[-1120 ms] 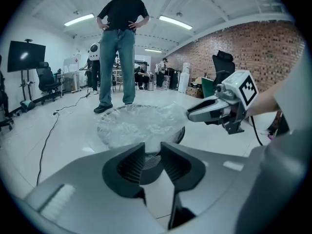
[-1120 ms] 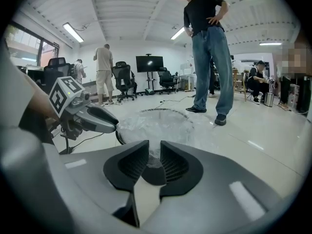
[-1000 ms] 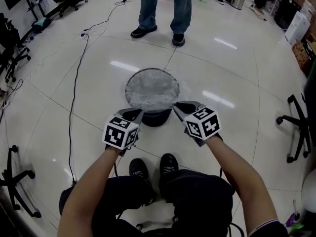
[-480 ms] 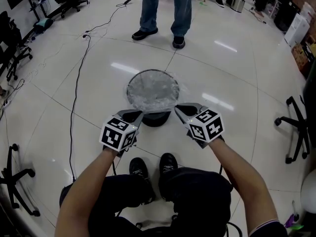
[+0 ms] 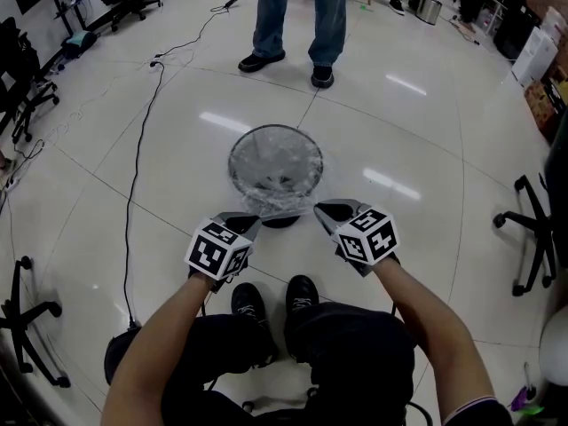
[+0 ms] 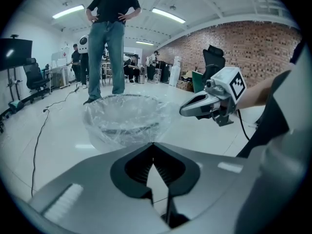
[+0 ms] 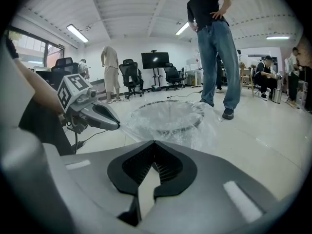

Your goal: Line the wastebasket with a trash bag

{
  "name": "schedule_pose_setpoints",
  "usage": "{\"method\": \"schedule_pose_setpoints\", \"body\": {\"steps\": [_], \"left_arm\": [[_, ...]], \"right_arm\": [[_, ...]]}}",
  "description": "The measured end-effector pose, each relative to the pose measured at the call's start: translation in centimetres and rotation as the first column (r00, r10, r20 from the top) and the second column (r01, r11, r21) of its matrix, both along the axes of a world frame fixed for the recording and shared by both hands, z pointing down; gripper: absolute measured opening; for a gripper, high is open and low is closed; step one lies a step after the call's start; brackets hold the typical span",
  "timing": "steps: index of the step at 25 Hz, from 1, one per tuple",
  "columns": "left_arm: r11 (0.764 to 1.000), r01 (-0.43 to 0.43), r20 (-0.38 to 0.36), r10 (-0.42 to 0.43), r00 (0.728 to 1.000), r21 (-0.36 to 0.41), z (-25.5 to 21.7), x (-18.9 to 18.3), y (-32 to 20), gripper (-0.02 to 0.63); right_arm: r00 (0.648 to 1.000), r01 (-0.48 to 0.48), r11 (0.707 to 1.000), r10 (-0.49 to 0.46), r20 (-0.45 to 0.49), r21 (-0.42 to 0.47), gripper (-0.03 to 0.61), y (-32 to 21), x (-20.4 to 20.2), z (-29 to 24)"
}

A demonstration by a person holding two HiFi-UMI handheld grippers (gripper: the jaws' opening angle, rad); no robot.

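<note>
Pinching the near hem of the clear trash bag (image 5: 277, 171) is the step in hand, as I read it. The bag already lies draped over the mouth of the wastebasket (image 5: 281, 224), which stands on the tiled floor (image 5: 426, 149) mid-frame in the head view, and a flap of film reaches out from its 6 o'clock edge toward the wearer. The left gripper (image 5: 251, 222) sits at about 7 o'clock of the basket and the right gripper (image 5: 321, 209) at about 5 o'clock, both angled down with their tips at that flap. Each gripper view shows its jaws shut tight, tips meeting right at the film's edge. Each seems clamped on a thin fold of plastic, though film this sheer is hard to see between the pads. The next move, I judge, calls for spreading the hem and working it down over the rim evenly. It must be gentle enough that the film neither tears nor slips free and the light basket does not tip. A bystander (image 5: 327, 16) in jeans stands at 12 o'clock, well apart. A cable (image 5: 135, 176) trails across the floor at 9 o'clock, an office chair (image 5: 532, 233) stands at 3 o'clock, and the wearer's shoes (image 5: 303, 293) are near at 6 o'clock. None of these blocks the work.
</note>
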State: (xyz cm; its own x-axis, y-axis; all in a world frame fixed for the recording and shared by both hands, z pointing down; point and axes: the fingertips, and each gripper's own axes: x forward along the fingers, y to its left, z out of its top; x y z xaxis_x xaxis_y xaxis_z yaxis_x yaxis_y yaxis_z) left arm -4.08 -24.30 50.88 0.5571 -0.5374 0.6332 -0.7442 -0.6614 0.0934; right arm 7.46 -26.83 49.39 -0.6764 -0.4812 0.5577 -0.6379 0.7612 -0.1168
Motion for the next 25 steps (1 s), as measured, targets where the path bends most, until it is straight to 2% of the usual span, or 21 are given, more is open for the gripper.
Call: {"method": "schedule_pose_setpoints", "body": {"steps": [6,14,15,18,20,25], "left_arm": [[0.999,0.029,-0.013,-0.030,0.999,-0.042,2.7,0.0,-0.7,0.012],[0.999,0.043,-0.030,-0.044,0.999,-0.019,2.5,-0.3,-1.3,0.017],[0.999,0.045,-0.033,-0.045,0.998,-0.014,2.2,-0.4,-1.2,0.019],[0.999,0.047,-0.038,-0.048,0.998,-0.008,1.3,-0.7,-0.8,0.108],[0.999,0.045,-0.036,-0.045,0.998,-0.003,0.6,-1.0,-0.3,0.135],[0.998,0.049,-0.042,-0.048,0.998,0.032,-1.3,-1.3,0.7,0.143]], "right_arm": [[1.000,-0.016,0.999,0.016,-0.001,-0.041,0.002,-0.9,0.0,2.7],[0.999,-0.026,0.999,0.027,0.018,-0.039,0.005,-1.6,-0.2,2.9],[0.999,-0.027,0.999,0.028,0.022,-0.034,0.011,-1.5,-0.2,2.5],[0.999,-0.031,0.999,0.032,0.025,-0.028,0.091,-1.2,0.0,1.5],[0.999,-0.035,0.999,0.035,0.025,-0.022,0.119,-0.8,0.3,0.9],[0.998,-0.050,0.999,0.049,0.035,0.010,0.149,0.1,1.2,-1.3]]}}
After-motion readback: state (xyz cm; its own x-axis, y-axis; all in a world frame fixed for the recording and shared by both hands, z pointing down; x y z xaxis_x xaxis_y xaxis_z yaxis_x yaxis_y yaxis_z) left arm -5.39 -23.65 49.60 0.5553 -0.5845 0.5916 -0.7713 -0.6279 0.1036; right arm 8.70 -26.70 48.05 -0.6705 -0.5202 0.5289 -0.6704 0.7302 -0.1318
